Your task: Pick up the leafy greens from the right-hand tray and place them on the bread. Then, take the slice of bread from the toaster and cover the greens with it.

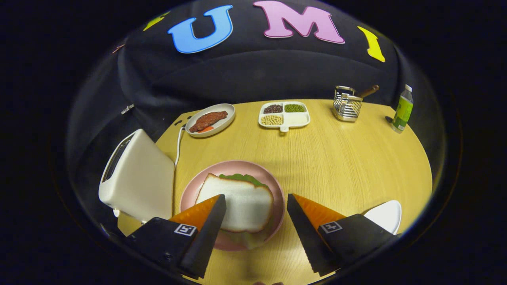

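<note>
The table (336, 158) is a light wood-grain surface, backed by the booth's black cloth wall. The tongs (256, 202) stand wide open, gripping nothing. Between the fingers lies a pink plate (273, 186) carrying a slice of bread (241, 204); the leafy greens (243, 179) show as a green edge under its far side. A white toaster (136, 178) stands just beside the plate. Beyond: an oval dish with a piece of meat (208, 120), a divided tray of beans (284, 114), a wire basket (347, 103) and a green bottle (403, 109). A white tray (385, 215) sits by the right finger.
</note>
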`<act>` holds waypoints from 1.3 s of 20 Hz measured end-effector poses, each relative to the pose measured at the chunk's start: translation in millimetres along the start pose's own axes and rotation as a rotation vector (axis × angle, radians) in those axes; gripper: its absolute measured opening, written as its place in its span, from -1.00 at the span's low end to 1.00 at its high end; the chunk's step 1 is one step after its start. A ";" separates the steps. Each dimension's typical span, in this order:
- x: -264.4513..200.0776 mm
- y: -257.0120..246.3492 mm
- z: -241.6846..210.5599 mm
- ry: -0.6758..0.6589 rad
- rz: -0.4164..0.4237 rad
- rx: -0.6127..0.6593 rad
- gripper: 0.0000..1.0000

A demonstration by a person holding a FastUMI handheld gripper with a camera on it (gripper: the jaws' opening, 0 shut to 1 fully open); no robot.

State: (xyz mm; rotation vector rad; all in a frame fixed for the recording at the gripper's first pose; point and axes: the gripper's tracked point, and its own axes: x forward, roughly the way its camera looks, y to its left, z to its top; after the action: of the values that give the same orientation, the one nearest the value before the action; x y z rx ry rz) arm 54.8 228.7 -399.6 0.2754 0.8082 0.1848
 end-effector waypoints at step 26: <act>-242.4 -47.1 143.6 -0.470 0.117 -0.315 0.99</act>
State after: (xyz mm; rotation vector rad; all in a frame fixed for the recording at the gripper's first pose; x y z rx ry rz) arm -1.5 94.7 -153.6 0.0611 0.2897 0.3385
